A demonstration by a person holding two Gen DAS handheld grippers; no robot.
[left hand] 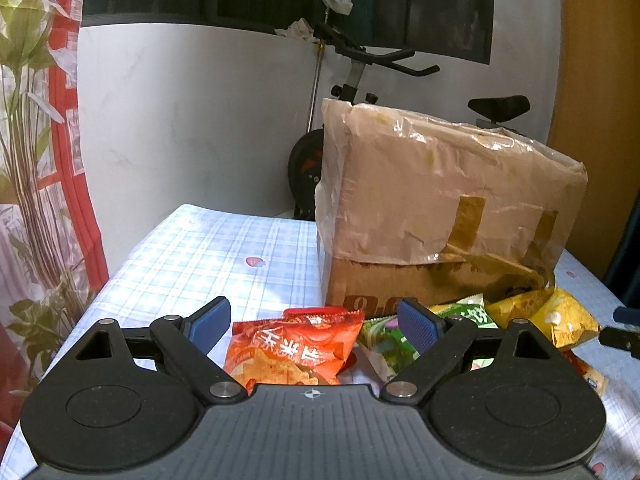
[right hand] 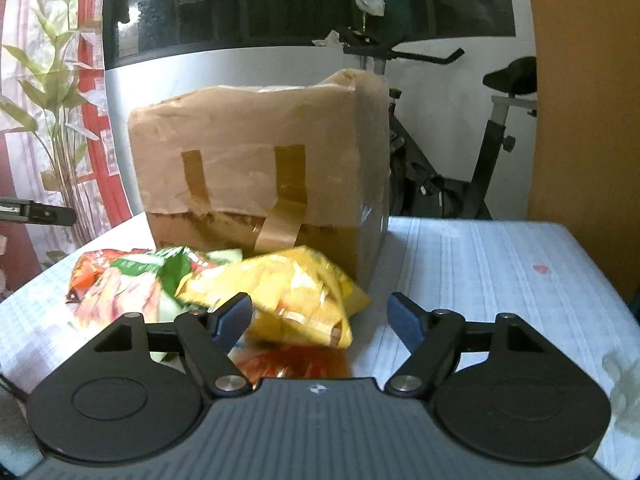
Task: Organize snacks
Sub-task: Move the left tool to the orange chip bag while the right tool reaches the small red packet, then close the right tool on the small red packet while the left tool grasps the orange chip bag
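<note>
Several snack bags lie in a heap on the table in front of a cardboard box half wrapped in plastic. My left gripper is open, with a red chip bag lying between its fingers, neither pad pressing it. Right of it lie a green bag and a yellow bag. In the right wrist view my right gripper is open over the yellow bag; its right pad stands apart from it. A green bag, an orange-red bag and another red bag lie alongside, before the box.
The table wears a blue checked cloth, bare at the left and, past the box, at the right. An exercise bike stands behind the table. A leaf-print curtain hangs at the left, a wooden panel at the right.
</note>
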